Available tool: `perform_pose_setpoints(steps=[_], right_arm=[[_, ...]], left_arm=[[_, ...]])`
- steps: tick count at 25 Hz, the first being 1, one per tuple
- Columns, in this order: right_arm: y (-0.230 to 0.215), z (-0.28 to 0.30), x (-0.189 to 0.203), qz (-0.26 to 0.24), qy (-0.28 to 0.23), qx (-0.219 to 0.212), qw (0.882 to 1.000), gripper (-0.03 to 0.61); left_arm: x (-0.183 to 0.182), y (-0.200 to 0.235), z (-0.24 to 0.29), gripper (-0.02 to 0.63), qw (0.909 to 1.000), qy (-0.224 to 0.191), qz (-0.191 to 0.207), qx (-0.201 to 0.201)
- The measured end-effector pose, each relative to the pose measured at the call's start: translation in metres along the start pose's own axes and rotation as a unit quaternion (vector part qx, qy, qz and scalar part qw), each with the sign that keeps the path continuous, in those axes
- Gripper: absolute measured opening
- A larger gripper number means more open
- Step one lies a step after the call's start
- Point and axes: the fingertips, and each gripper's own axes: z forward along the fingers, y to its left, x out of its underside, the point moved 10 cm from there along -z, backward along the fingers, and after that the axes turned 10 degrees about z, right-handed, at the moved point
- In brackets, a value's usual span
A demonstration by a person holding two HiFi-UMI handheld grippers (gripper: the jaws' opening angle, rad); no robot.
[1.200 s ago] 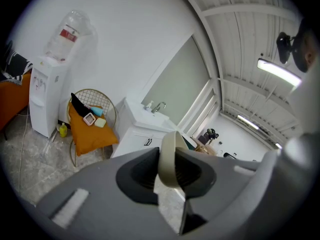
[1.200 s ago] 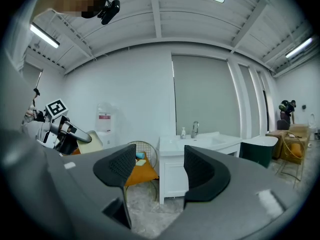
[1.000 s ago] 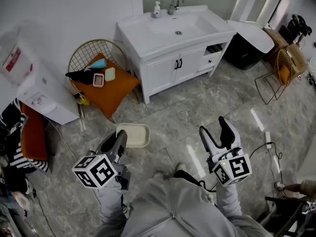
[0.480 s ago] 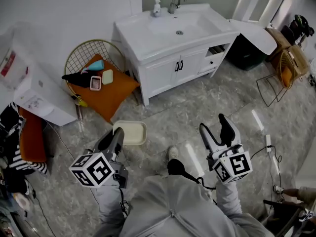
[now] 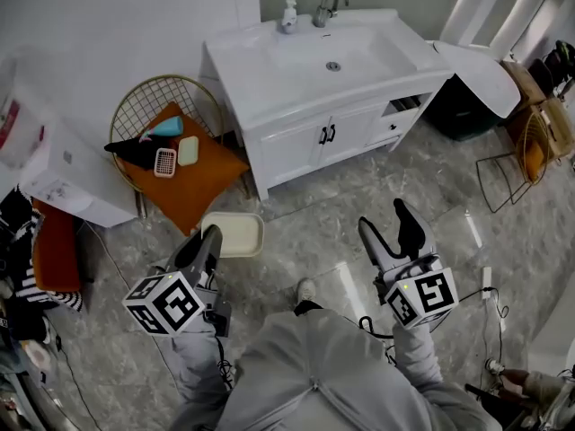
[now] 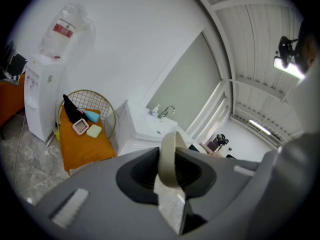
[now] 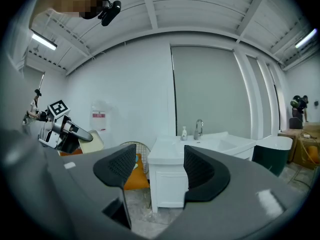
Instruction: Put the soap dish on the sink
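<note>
My left gripper (image 5: pixel 213 233) is shut on the rim of a cream soap dish (image 5: pixel 233 234), carried flat above the grey floor in front of the cabinet. In the left gripper view the dish (image 6: pixel 171 156) shows edge-on, pinched between the dark pads. The white sink (image 5: pixel 334 50) with its faucet (image 5: pixel 327 2) and a soap bottle (image 5: pixel 287 13) stands ahead at the top of the head view, some way from both grippers. My right gripper (image 5: pixel 388 222) is open and holds nothing; in its own view the sink (image 7: pixel 216 144) lies straight ahead between the jaws (image 7: pixel 154 170).
A round wire chair with an orange cushion (image 5: pixel 184 169) holds a pink grid dish, a green soap and a teal item, left of the cabinet (image 5: pixel 314 142). A water dispenser (image 5: pixel 54 160) stands at far left. A dark bin (image 5: pixel 460 106) and wire rack (image 5: pixel 530 146) sit right.
Both grippers and the person have moved forward toward the sink cabinet; the dish rides along in the left gripper, and the cabinet and chair sit closer in the head view.
</note>
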Motion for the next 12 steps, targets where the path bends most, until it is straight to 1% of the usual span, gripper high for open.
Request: perform_pose_setpoints(steps=[6, 12], right_arm=[[-0.042, 0.042, -0.01, 0.001, 0.002, -0.022, 1.0, 0.301], [-0.066, 0.078, -0.021, 0.007, -0.005, -0.046, 0.999, 0.301]], left_arm=[[-0.02, -0.012, 0.048, 0.118, 0.9999, -0.008, -0.001, -0.013], [-0.038, -0.024, 0.085, 0.118, 0.9997, -0.013, 0.004, -0.019]])
